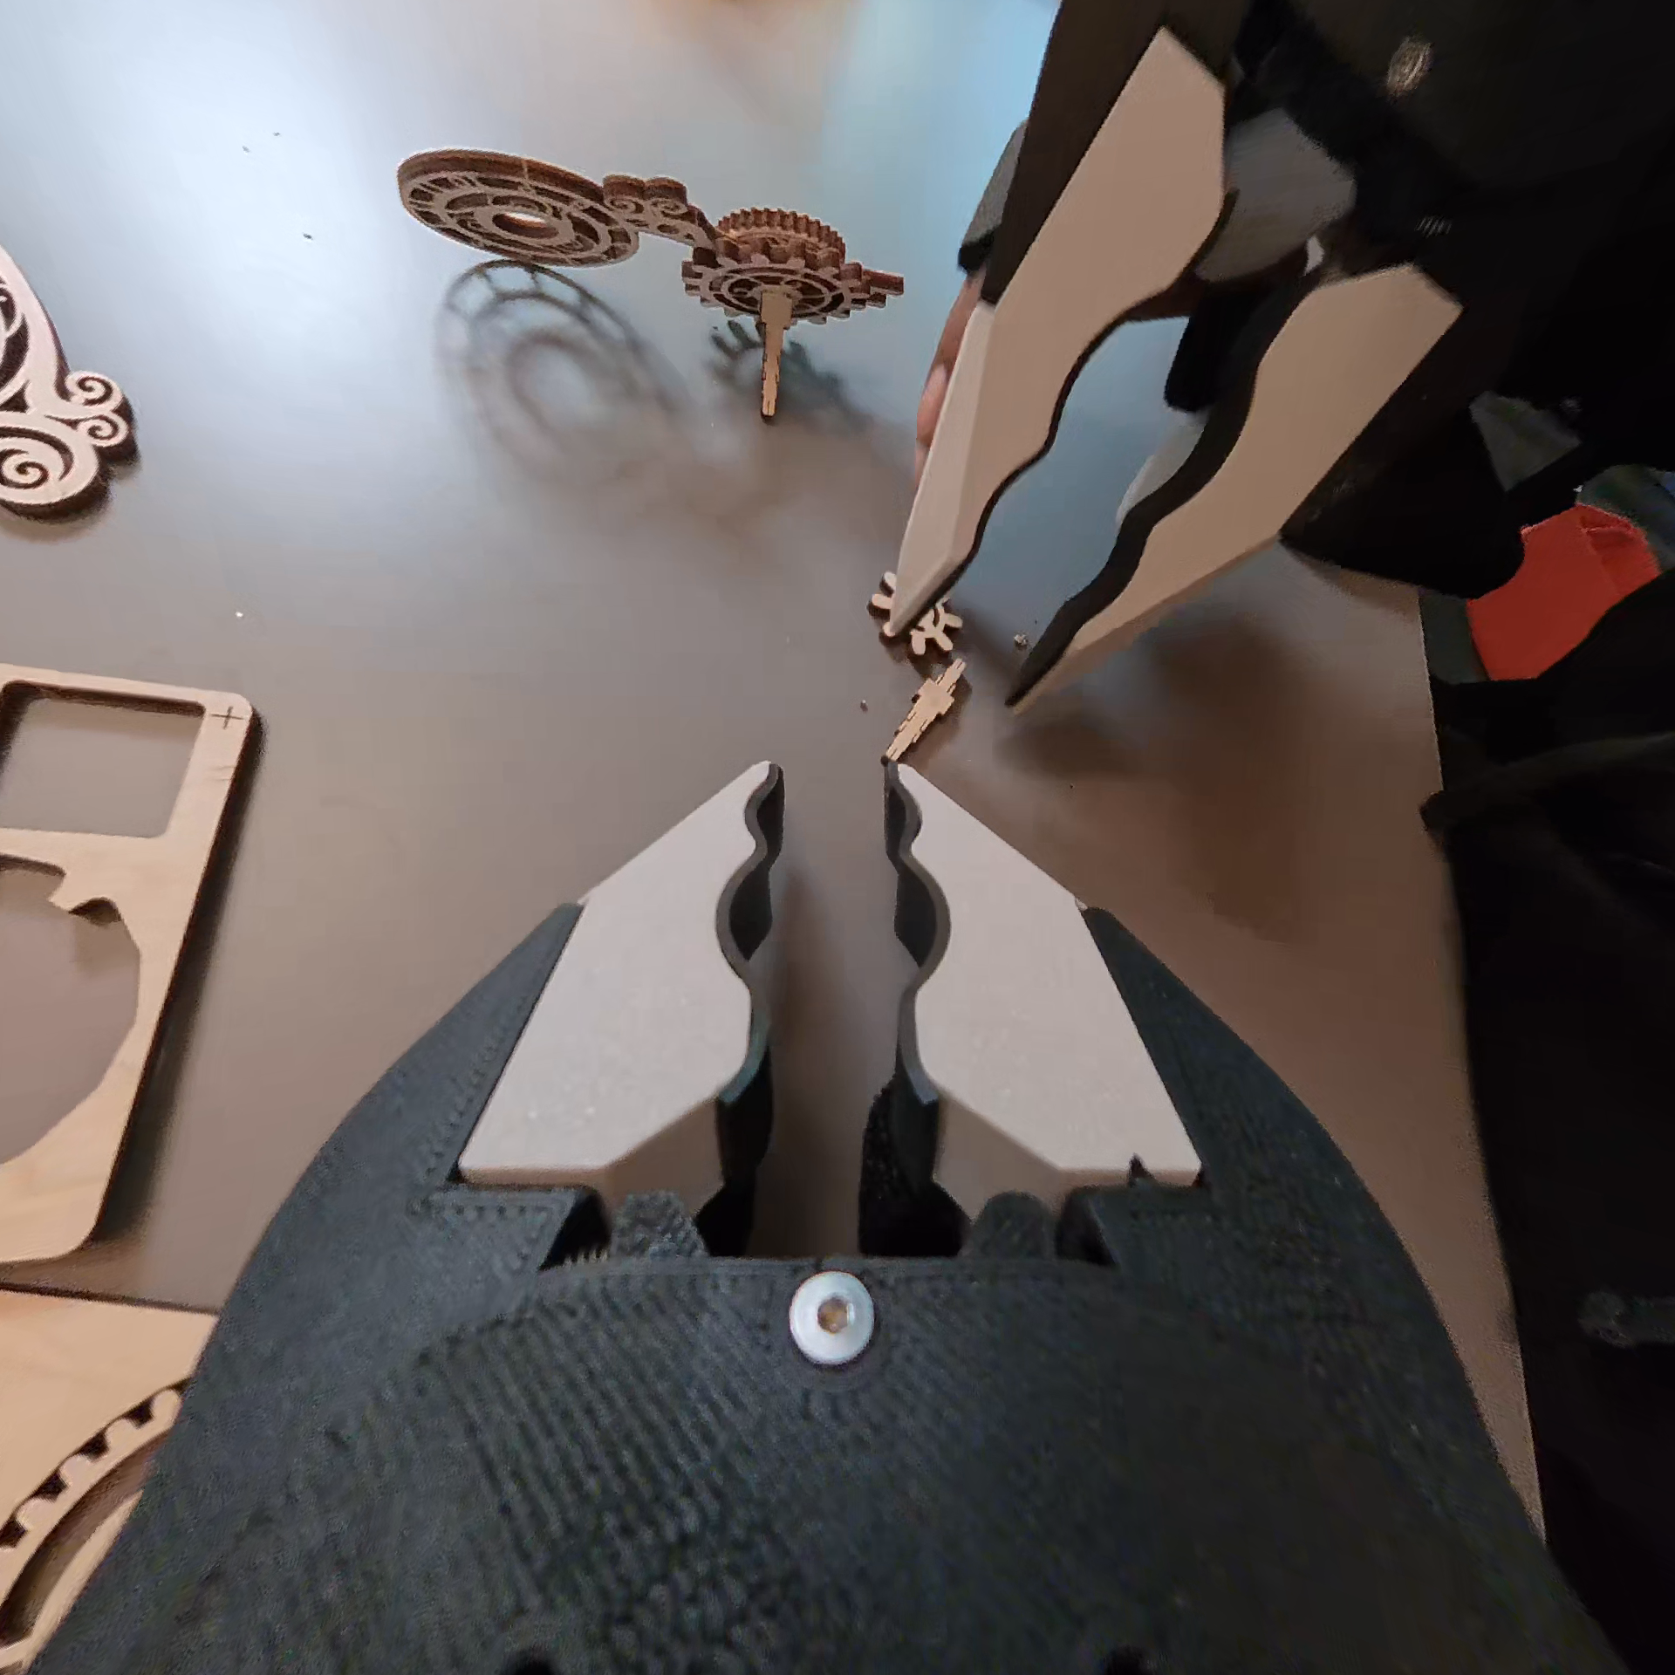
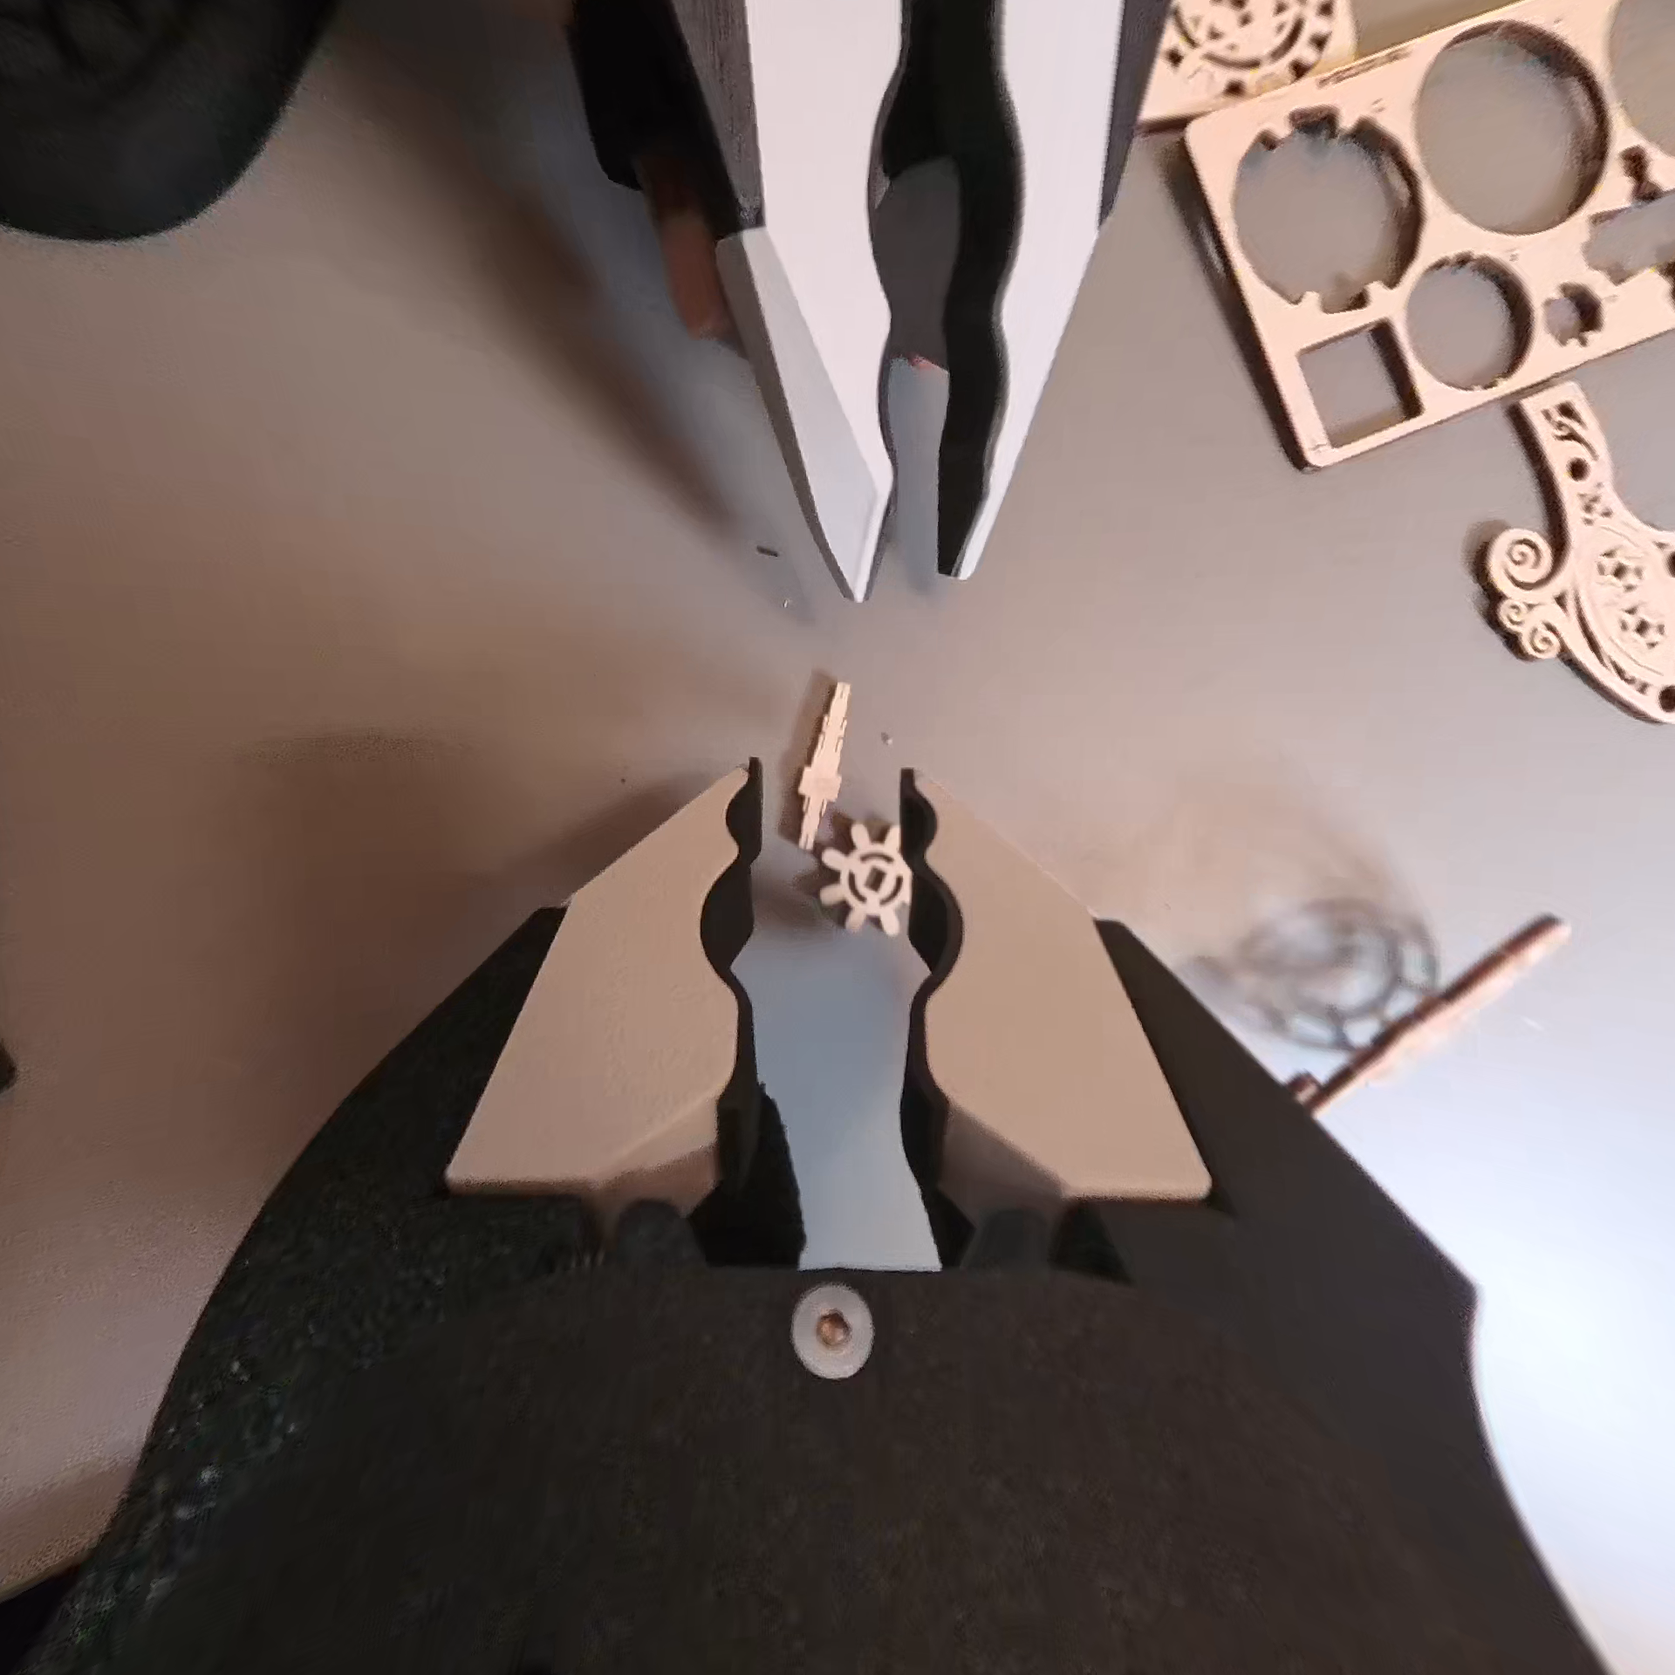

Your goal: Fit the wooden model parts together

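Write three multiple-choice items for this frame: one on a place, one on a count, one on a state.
1. Where is the small gear?
A. Between the right hand-held gripper fingers
B. On the cut-out sheet
C. Stacked on the assembled gear piece

2. How many loose small parts lie between the two grippers?
A. One
B. Two
C. Four

3. The left hand-held gripper is:
A. Shut on the pin
B. Open, holding nothing
C. Shut on the gear

Key: 1 A, the gear lies on the table inside the finger gap. 2 B, one gear and one pin. 3 B, table shows between its fingers.
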Motion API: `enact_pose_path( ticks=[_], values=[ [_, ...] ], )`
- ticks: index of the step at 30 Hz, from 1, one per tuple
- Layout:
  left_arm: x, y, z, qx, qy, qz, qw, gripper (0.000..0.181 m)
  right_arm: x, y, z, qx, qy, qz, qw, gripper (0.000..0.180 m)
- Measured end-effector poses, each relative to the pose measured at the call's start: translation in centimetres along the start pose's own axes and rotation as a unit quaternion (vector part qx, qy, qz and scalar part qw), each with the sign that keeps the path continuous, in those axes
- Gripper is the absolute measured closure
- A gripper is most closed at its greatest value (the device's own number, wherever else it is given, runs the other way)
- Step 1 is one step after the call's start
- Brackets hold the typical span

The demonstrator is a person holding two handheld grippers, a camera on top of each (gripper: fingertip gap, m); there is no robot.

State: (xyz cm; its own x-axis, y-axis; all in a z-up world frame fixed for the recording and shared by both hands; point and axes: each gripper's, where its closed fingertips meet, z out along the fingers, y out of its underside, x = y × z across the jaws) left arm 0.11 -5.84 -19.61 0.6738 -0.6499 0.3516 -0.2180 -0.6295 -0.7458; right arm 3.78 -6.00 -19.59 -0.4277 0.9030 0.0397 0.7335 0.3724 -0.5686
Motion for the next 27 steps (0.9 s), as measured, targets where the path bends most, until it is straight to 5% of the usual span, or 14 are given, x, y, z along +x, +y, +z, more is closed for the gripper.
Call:
enact_pose_path(
  ticks=[1,7,10,15,20,27],
  values=[
    [0.0,0.0,-0.1,0.003,0.003,0.0,1.0,0.16,-0.1,0.0,0.6,-0.014,-0.002,-0.003,1.0,0.152],
    [0.8,-0.1,-0.8,0.029,0.034,-0.003,0.999,0.161,0.0,-0.6,2.3,-0.048,-0.017,-0.011,0.999,0.177],
    [1.8,-1.3,-1.6,0.077,0.077,-0.015,0.994,0.16,1.0,-3.5,0.1,0.079,0.005,0.019,0.997,0.177],
    [3.8,-5.6,-2.3,0.189,0.102,-0.013,0.977,0.155,3.5,-7.1,-6.7,0.367,-0.022,0.246,0.897,0.177],
    [4.1,-9.0,-1.6,0.238,0.036,-0.006,0.971,0.156,4.7,-6.6,-8.5,0.471,-0.029,0.375,0.798,0.177],
    [4.9,-9.9,-1.6,0.243,0.042,-0.001,0.969,0.172,4.1,-6.8,-9.1,0.495,-0.001,0.358,0.792,0.177]
  ],
)
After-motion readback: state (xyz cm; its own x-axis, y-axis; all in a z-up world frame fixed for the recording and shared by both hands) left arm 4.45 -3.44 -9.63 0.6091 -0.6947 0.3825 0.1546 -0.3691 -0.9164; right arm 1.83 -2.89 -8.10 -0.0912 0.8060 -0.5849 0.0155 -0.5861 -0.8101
